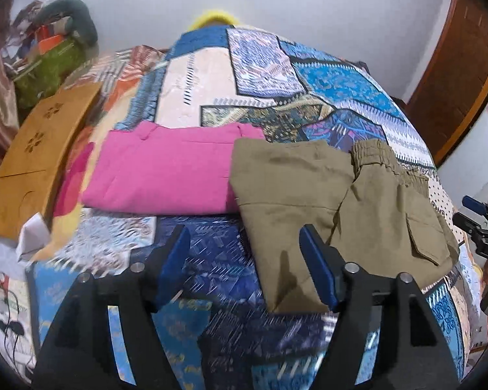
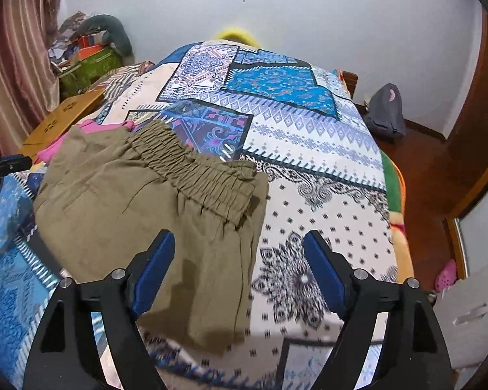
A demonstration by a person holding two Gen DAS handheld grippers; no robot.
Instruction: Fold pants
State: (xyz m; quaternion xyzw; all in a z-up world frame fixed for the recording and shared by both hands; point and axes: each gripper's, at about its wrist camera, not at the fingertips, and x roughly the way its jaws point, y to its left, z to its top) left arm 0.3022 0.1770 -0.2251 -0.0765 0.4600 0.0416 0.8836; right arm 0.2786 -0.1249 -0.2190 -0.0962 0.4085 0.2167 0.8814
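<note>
Olive pants (image 1: 338, 208) lie folded on the patterned bedspread (image 1: 276, 74), with the elastic waistband at the far right. They also show in the right wrist view (image 2: 153, 214). Folded pink pants (image 1: 166, 172) lie to their left, touching them; only a sliver shows in the right wrist view (image 2: 91, 128). My left gripper (image 1: 245, 256) is open and empty, just above the near edge of the olive pants. My right gripper (image 2: 239, 260) is open and empty, over the near right corner of the olive pants. It shows at the right edge of the left wrist view (image 1: 481, 224).
A wooden board (image 1: 39, 159) lies at the bed's left edge. A pile of bags and clothes (image 1: 48, 52) stands at the back left. A grey backpack (image 2: 385, 113) sits on the floor to the right. A wooden door (image 1: 462, 74) is at the far right.
</note>
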